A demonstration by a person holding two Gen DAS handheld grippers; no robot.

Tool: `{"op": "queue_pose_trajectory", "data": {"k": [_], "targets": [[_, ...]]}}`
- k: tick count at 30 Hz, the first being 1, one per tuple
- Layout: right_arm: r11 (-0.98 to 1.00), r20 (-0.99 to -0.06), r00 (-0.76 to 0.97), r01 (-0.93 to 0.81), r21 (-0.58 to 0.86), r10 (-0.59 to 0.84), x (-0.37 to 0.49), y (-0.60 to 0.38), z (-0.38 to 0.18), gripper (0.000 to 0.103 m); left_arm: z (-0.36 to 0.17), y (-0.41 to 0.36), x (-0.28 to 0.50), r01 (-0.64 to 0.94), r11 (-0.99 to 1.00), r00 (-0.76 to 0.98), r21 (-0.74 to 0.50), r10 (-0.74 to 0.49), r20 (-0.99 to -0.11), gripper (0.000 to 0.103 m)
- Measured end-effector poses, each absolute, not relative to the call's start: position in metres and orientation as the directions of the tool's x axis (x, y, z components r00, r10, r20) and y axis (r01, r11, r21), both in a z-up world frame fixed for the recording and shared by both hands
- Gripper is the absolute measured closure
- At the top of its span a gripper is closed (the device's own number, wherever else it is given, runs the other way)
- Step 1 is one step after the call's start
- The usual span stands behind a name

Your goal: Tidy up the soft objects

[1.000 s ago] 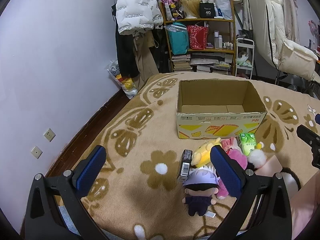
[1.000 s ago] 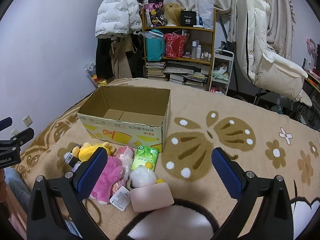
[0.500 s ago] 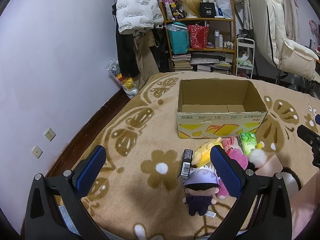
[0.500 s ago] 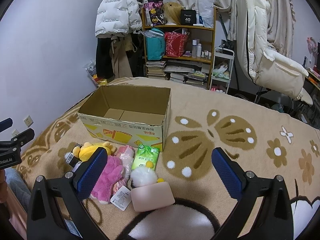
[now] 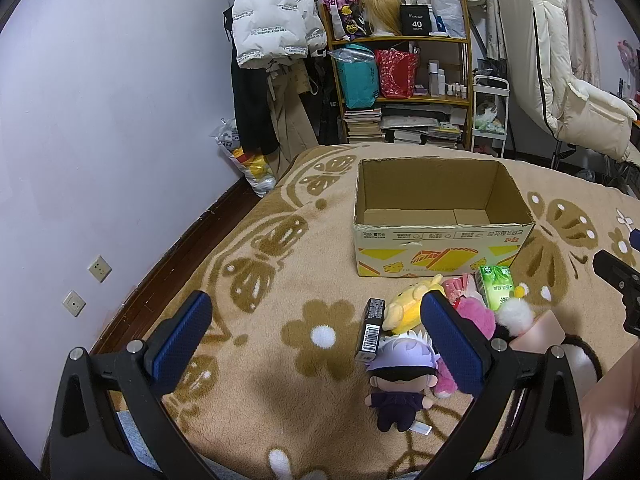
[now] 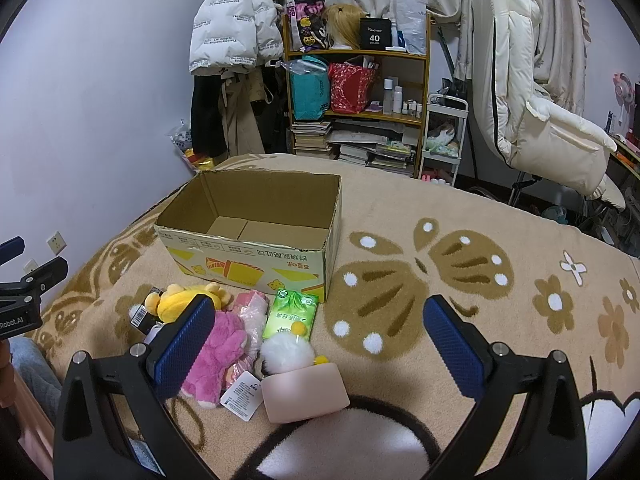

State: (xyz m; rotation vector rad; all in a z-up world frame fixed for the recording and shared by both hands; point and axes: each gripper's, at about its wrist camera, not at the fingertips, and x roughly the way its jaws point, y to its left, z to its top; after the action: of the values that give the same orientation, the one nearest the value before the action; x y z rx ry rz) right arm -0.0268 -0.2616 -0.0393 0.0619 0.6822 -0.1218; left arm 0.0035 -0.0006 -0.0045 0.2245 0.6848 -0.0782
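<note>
An open, empty cardboard box (image 5: 440,236) (image 6: 256,256) stands on the patterned blanket (image 5: 280,264). In front of it lies a pile: a yellow plush (image 5: 404,304) (image 6: 188,298), a pink plush (image 5: 476,320) (image 6: 218,356), a white-haired doll in dark clothes (image 5: 398,380), a green tissue pack (image 5: 496,286) (image 6: 292,312), a white pompom toy (image 6: 288,354), a pink soft block (image 6: 306,392) and a small black box (image 5: 370,330). My left gripper (image 5: 316,344) is open above the blanket, left of the pile. My right gripper (image 6: 316,344) is open above the pile's right side.
A wooden shelf (image 5: 404,80) (image 6: 360,92) with bags, books and bottles stands behind the bed. Coats (image 5: 272,40) hang at the left wall. A cream padded chair (image 6: 540,112) is at the right. The bed's left edge drops to the floor (image 5: 192,240).
</note>
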Motion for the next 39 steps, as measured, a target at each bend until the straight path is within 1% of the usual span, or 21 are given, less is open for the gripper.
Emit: {"op": "queue_pose_trajectory", "data": {"k": [39], "targets": [[0.991,-0.637,0.766,0.13,0.012,-0.092,-0.0255,-0.2594,-0.0407,0.0,-0.0071,0.0004,0.0033,0.144,0.972,0.764,0.186,0.01,-0.645,0.0]]}}
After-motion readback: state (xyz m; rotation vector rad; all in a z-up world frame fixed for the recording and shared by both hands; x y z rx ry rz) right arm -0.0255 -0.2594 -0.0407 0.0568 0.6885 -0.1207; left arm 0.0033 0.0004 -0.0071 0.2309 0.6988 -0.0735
